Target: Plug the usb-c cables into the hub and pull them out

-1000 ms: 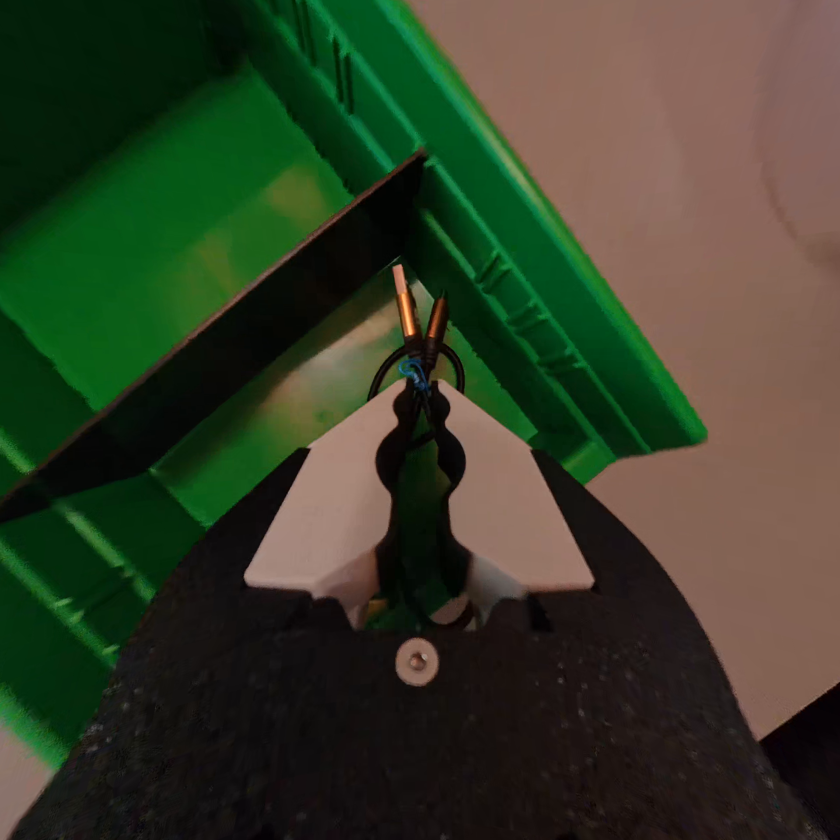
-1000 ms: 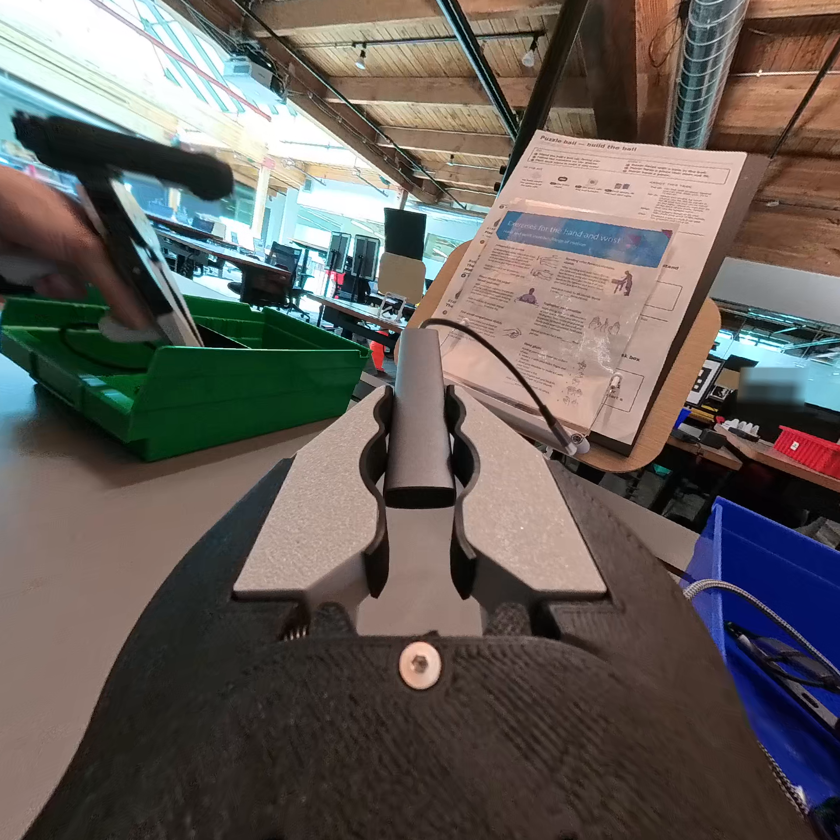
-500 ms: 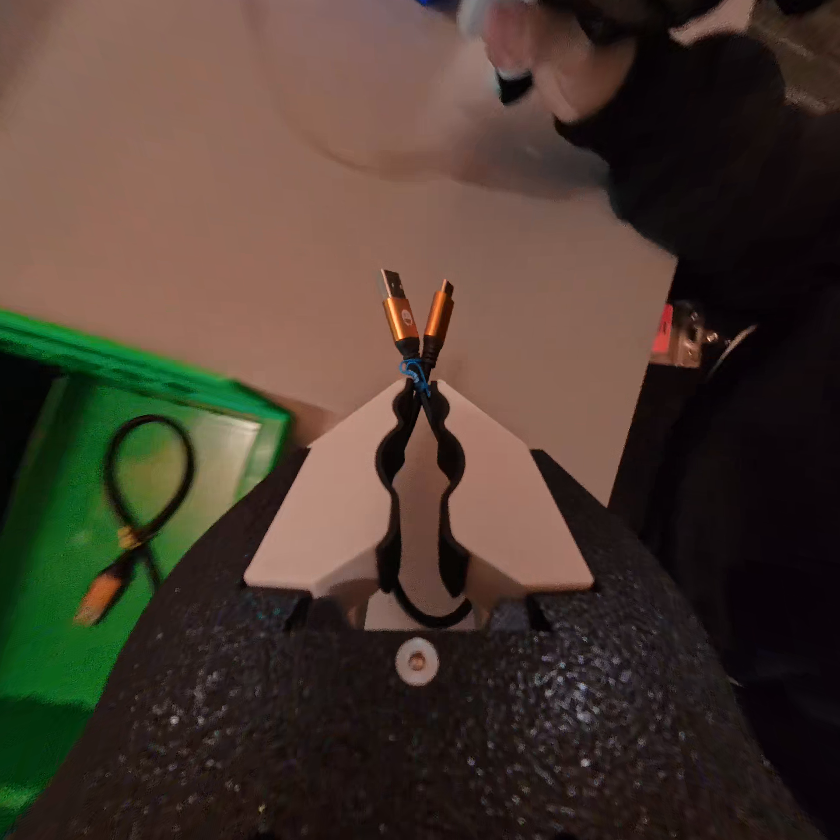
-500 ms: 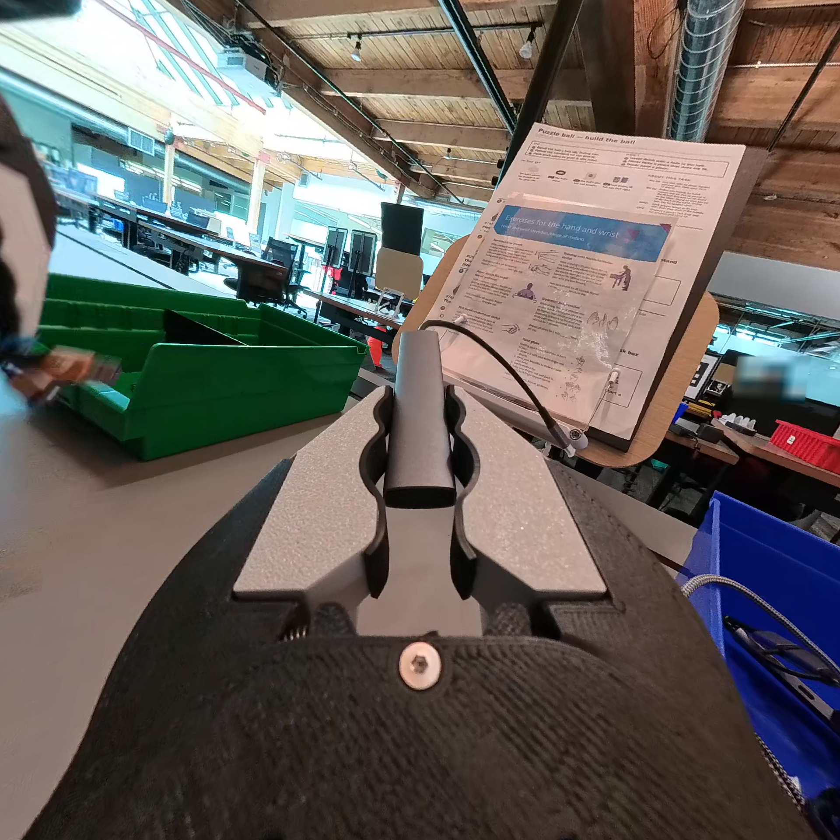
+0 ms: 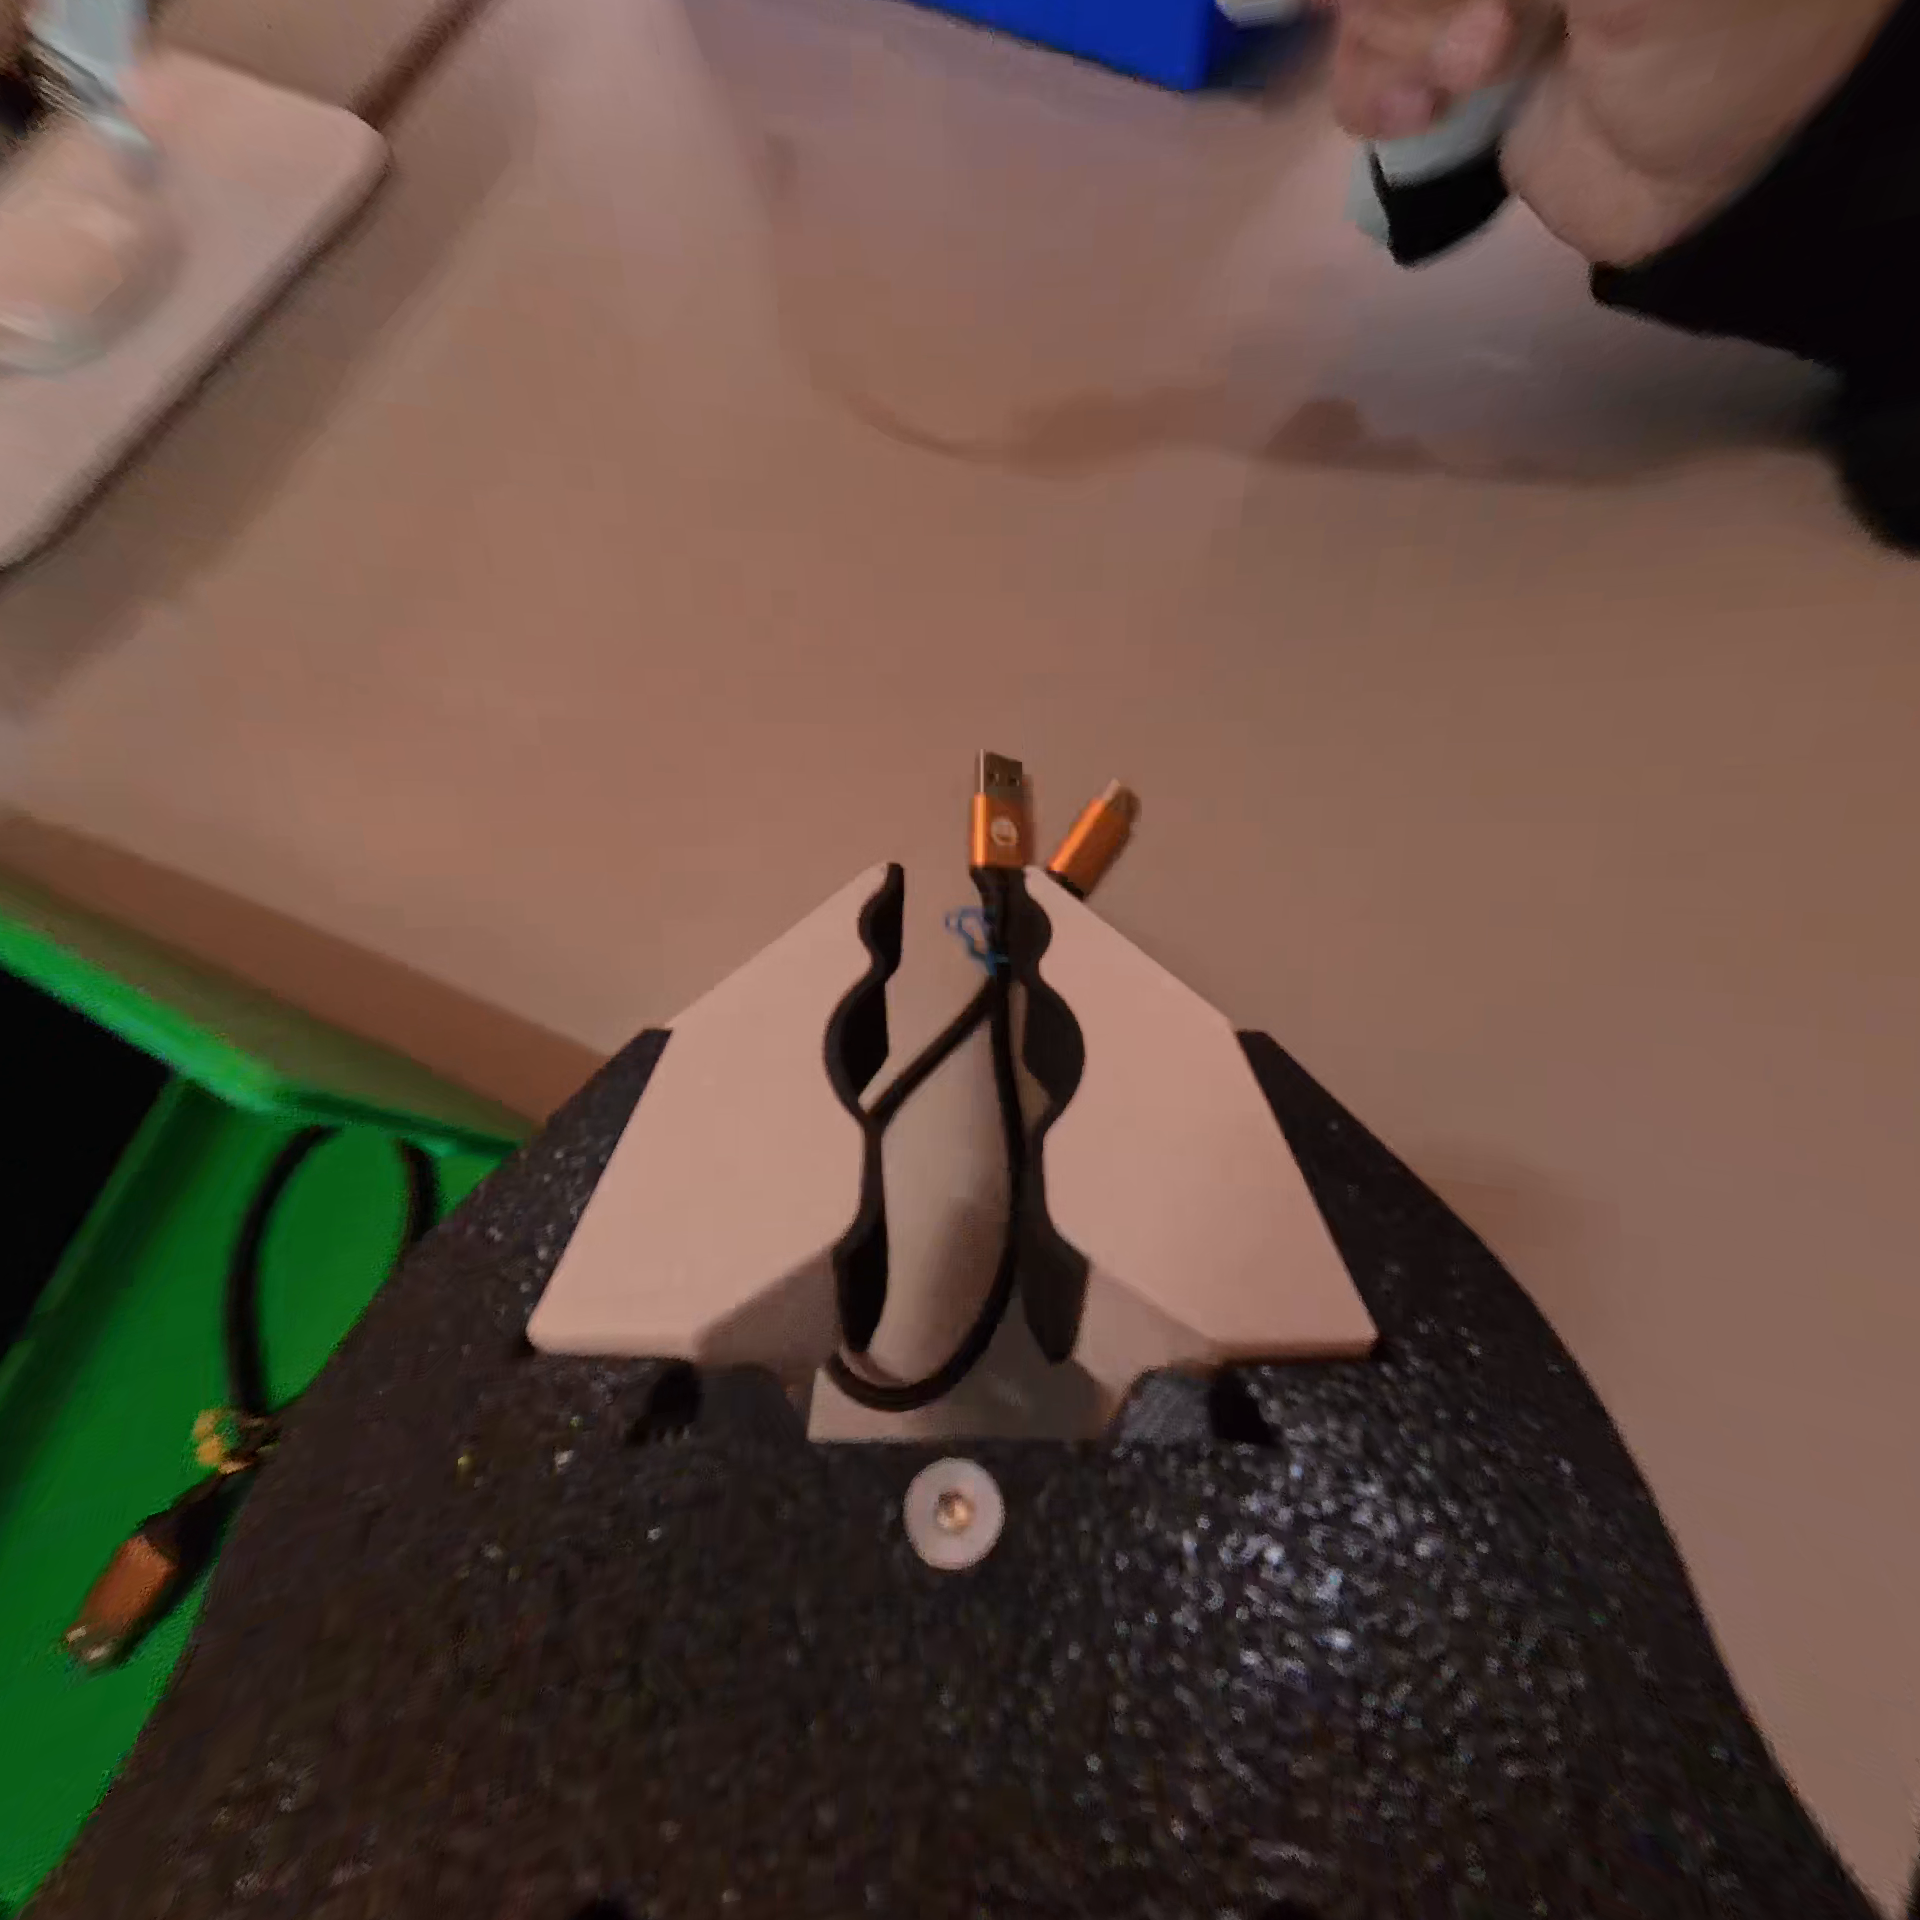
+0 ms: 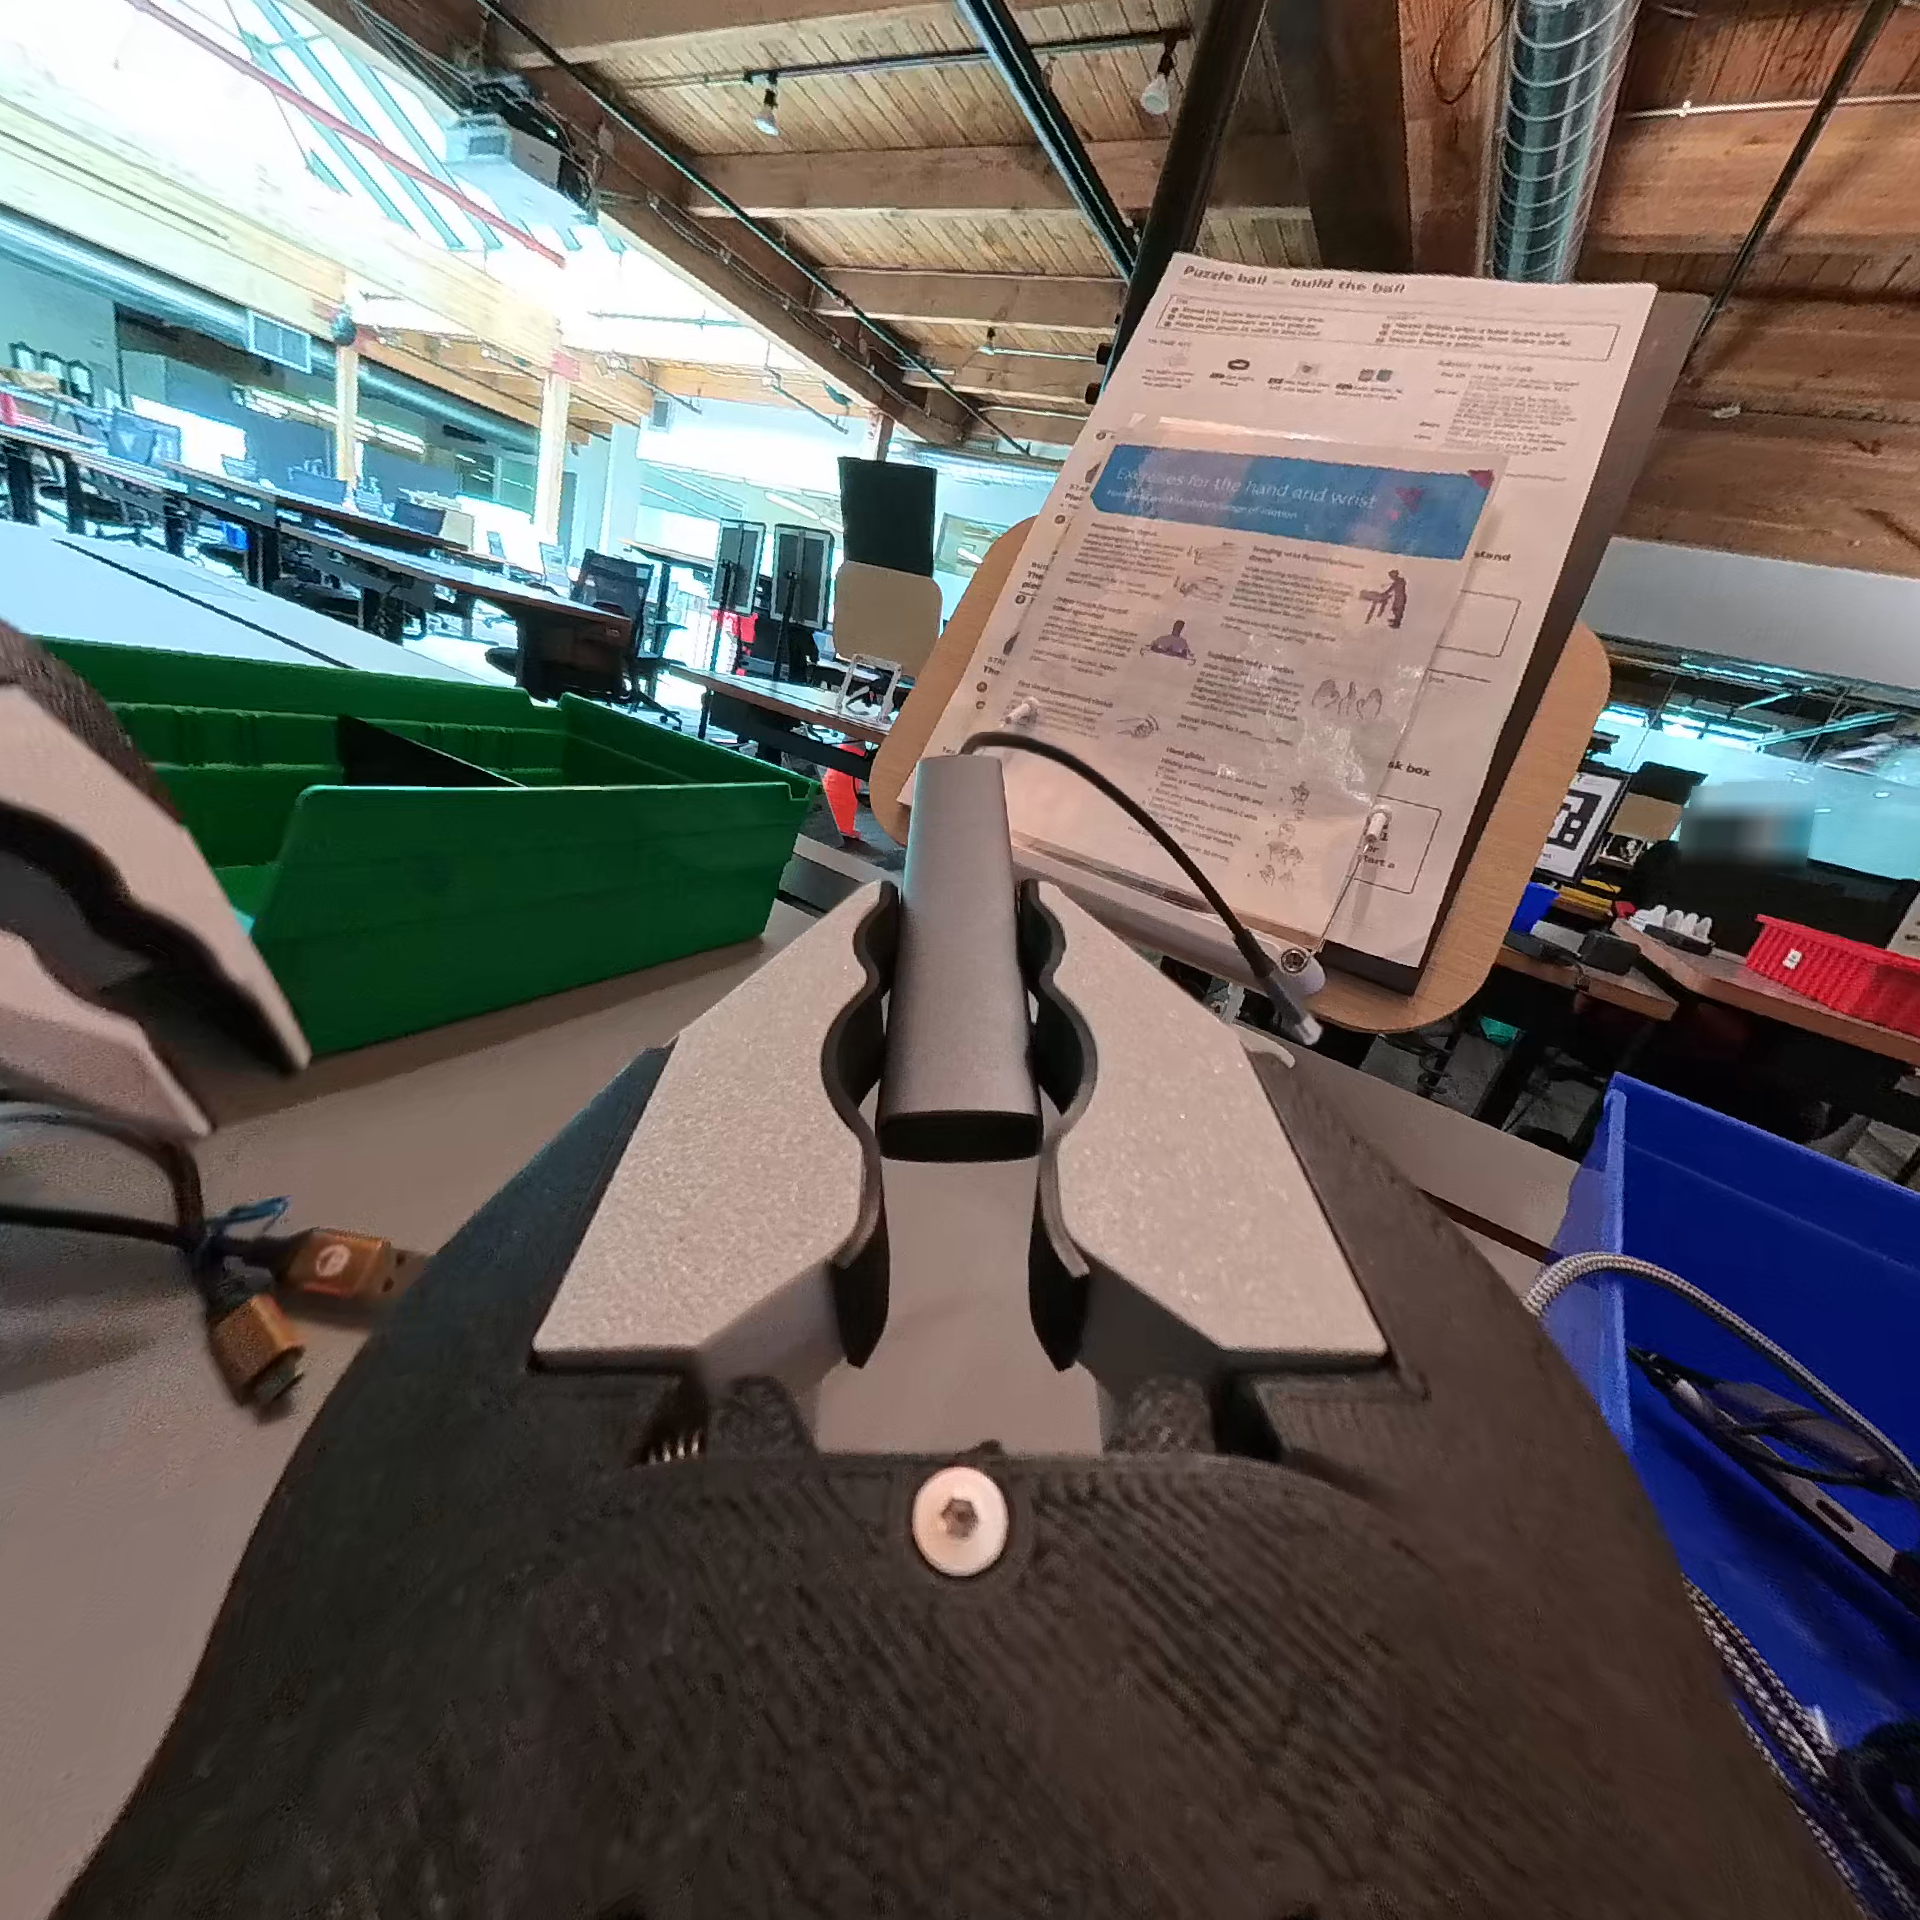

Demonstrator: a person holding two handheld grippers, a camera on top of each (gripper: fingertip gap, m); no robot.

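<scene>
— Where do we stand? Is anything plugged in yet?

— No, as far as I can see. My right gripper [image 6: 958, 997] is clamped on the grey hub [image 6: 956, 956], which stands upright between the jaws with its short black lead arching off to the right. I see no cable seated in it, though its ports are turned away from both of my views.

— And the left one?

— My left gripper [image 5: 961, 883] has its jaws parted. The bundled cable [image 5: 992, 1060] lies loosely in the gap, leaning on the right finger [image 5: 1164, 1143], with both orange plugs [image 5: 1000, 821] poking past the tips over the bare table [image 5: 1039, 540]. A thin blue tie [image 5: 971, 930] binds the two ends together. I judge it is not gripped firmly at this moment.

— So the cable is out of the green bin?

— This one is. A second cable [image 5: 249, 1309] with an orange plug lies inside the green bin [image 5: 239, 1039], lower left in my left wrist view. From the right wrist view the plugs [image 6: 312, 1288] hang just left of my gripper body, near the hub but not touching it.

— What remains?

— Nearly everything, I would say: a firm hold near one plug, lining it up with a port, pushing it in, pulling it out, and then the other cable.
</scene>
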